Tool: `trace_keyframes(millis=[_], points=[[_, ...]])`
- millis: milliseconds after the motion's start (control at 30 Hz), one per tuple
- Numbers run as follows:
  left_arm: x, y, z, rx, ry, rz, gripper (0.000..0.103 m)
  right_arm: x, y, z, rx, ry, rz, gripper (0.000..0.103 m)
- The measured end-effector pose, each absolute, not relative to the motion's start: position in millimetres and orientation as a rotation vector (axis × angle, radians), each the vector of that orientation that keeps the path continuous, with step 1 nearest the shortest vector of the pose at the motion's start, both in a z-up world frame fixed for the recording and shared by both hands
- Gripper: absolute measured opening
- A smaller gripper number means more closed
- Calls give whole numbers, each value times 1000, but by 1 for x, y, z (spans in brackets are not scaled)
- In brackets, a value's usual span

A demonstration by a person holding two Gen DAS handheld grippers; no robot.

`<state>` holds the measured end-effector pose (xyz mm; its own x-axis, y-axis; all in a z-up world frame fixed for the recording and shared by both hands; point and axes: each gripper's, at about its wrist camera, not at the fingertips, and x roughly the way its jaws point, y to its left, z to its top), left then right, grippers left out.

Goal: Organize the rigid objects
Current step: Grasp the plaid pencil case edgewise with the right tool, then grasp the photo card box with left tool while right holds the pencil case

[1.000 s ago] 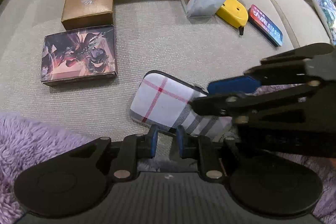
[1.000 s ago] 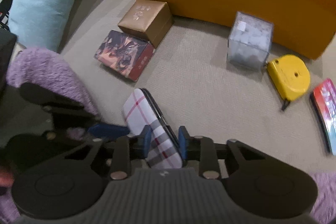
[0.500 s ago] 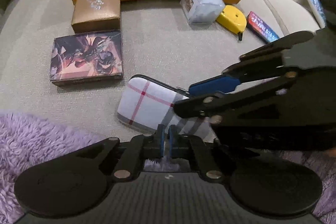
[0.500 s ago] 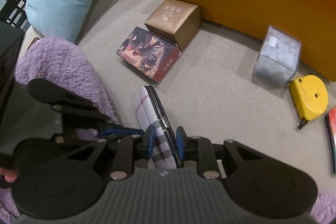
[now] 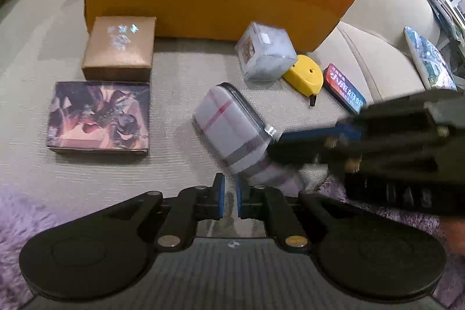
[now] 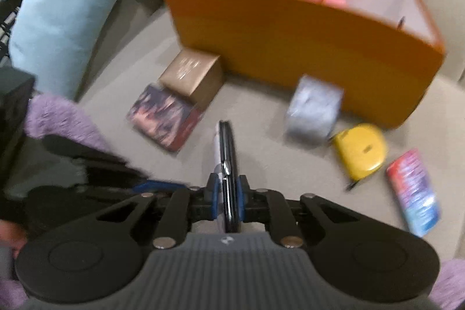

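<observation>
My right gripper (image 6: 227, 193) is shut on a white plaid zip case (image 6: 224, 153) and holds it edge-up above the sofa seat; in the left wrist view the case (image 5: 232, 127) hangs tilted from that gripper (image 5: 293, 141). My left gripper (image 5: 229, 196) is shut and empty, low beside it. An orange box (image 6: 305, 48) stands open at the back with pink things inside. On the seat lie a gold box (image 5: 119, 51), an illustrated box (image 5: 98, 115), a clear cube (image 5: 266, 54), a yellow tape measure (image 5: 305, 76) and a red-blue tin (image 5: 345, 92).
A purple fluffy blanket (image 5: 20, 211) covers the near edge. A light blue cushion (image 6: 66, 5) leans at the left of the sofa. A printed cushion (image 5: 430, 60) lies at the far right.
My right gripper has lifted the plaid case off the seat and turned it on edge, moving toward the orange box. My left gripper has closed and stayed low.
</observation>
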<state>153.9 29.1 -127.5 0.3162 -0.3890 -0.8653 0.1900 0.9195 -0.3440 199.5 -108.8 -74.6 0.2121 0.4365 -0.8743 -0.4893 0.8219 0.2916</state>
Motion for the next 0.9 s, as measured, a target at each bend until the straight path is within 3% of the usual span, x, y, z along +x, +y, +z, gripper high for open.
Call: trace_keyframes(millis=[200, 267, 333, 400, 433, 533, 633, 867, 900], points=[[157, 38, -132, -246, 1196, -367, 4, 208, -105, -79, -14, 1205, 651, 16], [149, 40, -132, -237, 1192, -380, 6, 211, -99, -80, -24, 1200, 649, 31], [147, 40, -133, -219, 1187, -386, 6, 213, -91, -82, -43, 1195, 651, 33], [145, 38, -130, -217, 1180, -378, 6, 214, -86, -82, -62, 1195, 650, 27], [147, 32, -132, -216, 1170, -369, 6, 214, -85, -83, -73, 1192, 646, 18], [146, 40, -123, -203, 1149, -384, 14, 213, -86, -81, -71, 1186, 637, 18], [151, 43, -113, -132, 1137, -409, 15, 213, -90, -78, -70, 1178, 602, 17], [161, 38, -92, 280, 1075, -423, 15, 211, -93, -77, -45, 1176, 598, 17], [162, 35, -93, 358, 1073, -424, 19, 212, -92, -77, -40, 1176, 598, 17]])
